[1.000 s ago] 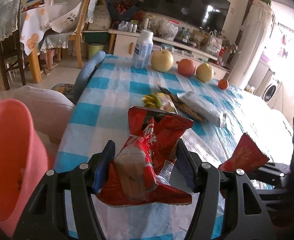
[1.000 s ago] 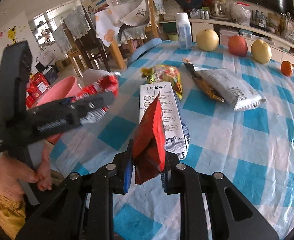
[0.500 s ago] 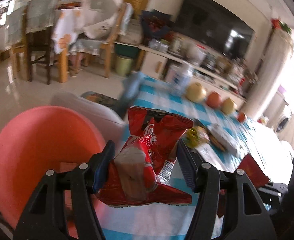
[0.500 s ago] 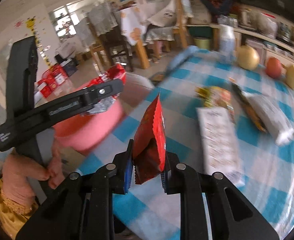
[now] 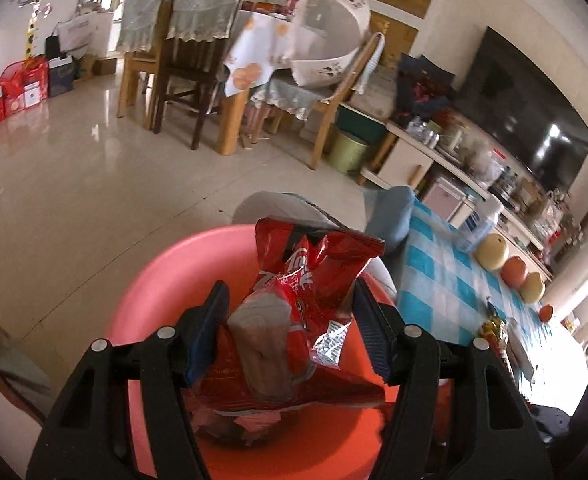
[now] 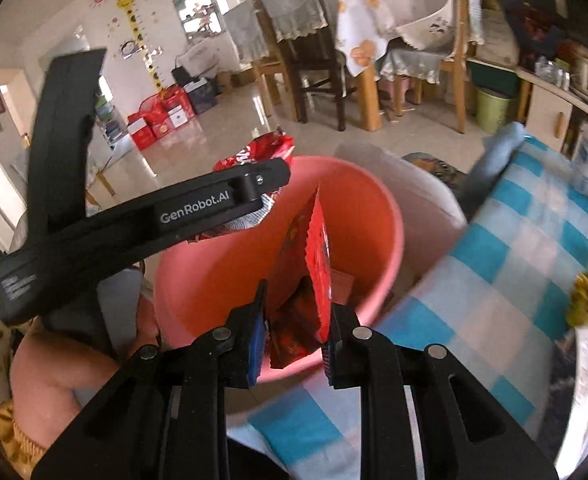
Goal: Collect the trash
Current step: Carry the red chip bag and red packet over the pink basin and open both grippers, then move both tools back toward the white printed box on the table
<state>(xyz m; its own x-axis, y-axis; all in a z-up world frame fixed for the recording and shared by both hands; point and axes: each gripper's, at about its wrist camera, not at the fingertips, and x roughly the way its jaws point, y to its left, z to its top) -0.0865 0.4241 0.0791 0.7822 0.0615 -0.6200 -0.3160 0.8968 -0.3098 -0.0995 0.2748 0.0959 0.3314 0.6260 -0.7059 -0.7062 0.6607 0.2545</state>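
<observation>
Presently: red snack bag [image 5: 294, 320] clamped in left gripper [image 5: 289, 332] jaws; red wrapper [image 6: 310, 280] pinched in right gripper [image 6: 296, 336] jaws. Beneath and beyond both: pink bin [image 6: 390, 216]. Farther off, checked tabletop [image 6: 534, 216]. Step: drop-off. Next: release over bin.

Both the left gripper [image 5: 289, 332] and right gripper [image 6: 296, 332] angle downward (jaws clamped), side by side.

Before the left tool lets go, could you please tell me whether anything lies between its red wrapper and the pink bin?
Nothing does: in the left wrist view the red wrapper hangs over the pink bin, only air between.
</observation>
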